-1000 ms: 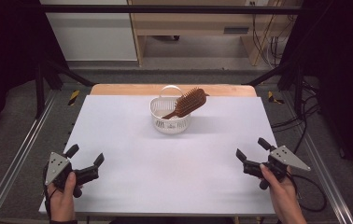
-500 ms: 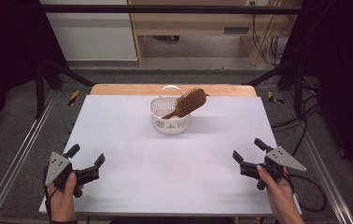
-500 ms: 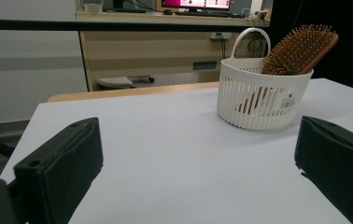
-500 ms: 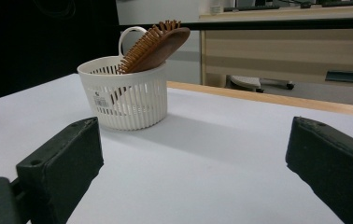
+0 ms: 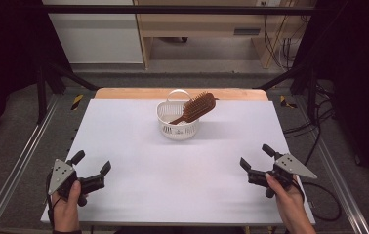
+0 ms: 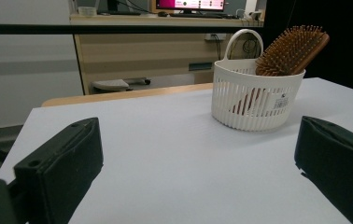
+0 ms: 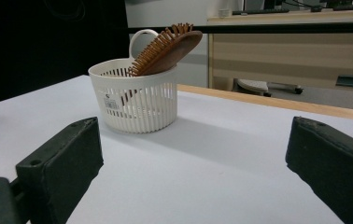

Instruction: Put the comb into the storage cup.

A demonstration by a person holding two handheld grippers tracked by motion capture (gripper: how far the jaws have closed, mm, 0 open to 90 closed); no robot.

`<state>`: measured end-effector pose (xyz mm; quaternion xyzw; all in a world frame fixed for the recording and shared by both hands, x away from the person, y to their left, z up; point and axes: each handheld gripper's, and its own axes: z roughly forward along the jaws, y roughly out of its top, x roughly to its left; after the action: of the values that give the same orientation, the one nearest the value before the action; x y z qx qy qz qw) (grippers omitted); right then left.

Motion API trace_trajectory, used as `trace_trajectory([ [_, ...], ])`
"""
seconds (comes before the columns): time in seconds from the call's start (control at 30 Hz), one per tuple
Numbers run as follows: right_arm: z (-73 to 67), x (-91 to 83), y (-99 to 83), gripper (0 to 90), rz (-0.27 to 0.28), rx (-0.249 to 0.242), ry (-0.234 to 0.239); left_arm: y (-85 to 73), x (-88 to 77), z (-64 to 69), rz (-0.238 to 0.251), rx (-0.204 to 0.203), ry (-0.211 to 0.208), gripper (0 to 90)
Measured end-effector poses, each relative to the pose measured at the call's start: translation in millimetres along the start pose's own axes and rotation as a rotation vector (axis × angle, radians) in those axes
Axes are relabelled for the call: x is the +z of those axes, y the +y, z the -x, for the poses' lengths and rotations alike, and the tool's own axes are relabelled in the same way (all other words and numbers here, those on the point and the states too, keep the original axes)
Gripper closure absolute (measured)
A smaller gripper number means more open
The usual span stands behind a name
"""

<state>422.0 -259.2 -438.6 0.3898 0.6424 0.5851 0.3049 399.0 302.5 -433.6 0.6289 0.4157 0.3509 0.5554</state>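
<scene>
White tabletop (image 5: 138, 146) carries the basket (image 5: 177, 122) with the hairbrush (image 5: 198, 106) propped inside at its far middle, while the right gripper (image 5: 256, 162), jaws wide and empty like the left gripper (image 5: 92, 164), has slid slightly nearer, suggesting nothing is underway.

Lab or office-type recording room indicated. White-topped table (image 5: 124, 146) set inside metal rail frame (image 5: 14, 170) on grey carpeted floor (image 5: 21, 122); black curtains (image 5: 7, 48) hung at both sides. Yellow-black hazard tape (image 5: 77, 101) stuck on floor near frame legs. Cable bundles (image 5: 314, 122) trailed along right side. Behind table, light wooden desk (image 5: 197, 29) seen, with lit monitor (image 6: 191, 4) and keyboard on top; base of office chair (image 7: 268, 87) noted beneath it
</scene>
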Motion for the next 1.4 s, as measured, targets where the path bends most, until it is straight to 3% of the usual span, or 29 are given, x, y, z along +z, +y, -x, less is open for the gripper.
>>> trace_trajectory([
  [0.47,-7.8,5.6,-1.3,3.8,0.01,-0.025,0.032,1.1,0.5,3.6,0.009,0.011,-0.029,1.2],
  [1.1,-28.6,20.8,-4.2,3.2,-0.001,-0.1,0.119,2.4,1.5,9.8,0.016,0.033,-0.069,1.2],
  [1.4,-30.1,26.0,-5.4,2.2,-0.002,-0.116,0.135,2.3,2.1,10.3,0.018,0.021,-0.074,1.2],
])
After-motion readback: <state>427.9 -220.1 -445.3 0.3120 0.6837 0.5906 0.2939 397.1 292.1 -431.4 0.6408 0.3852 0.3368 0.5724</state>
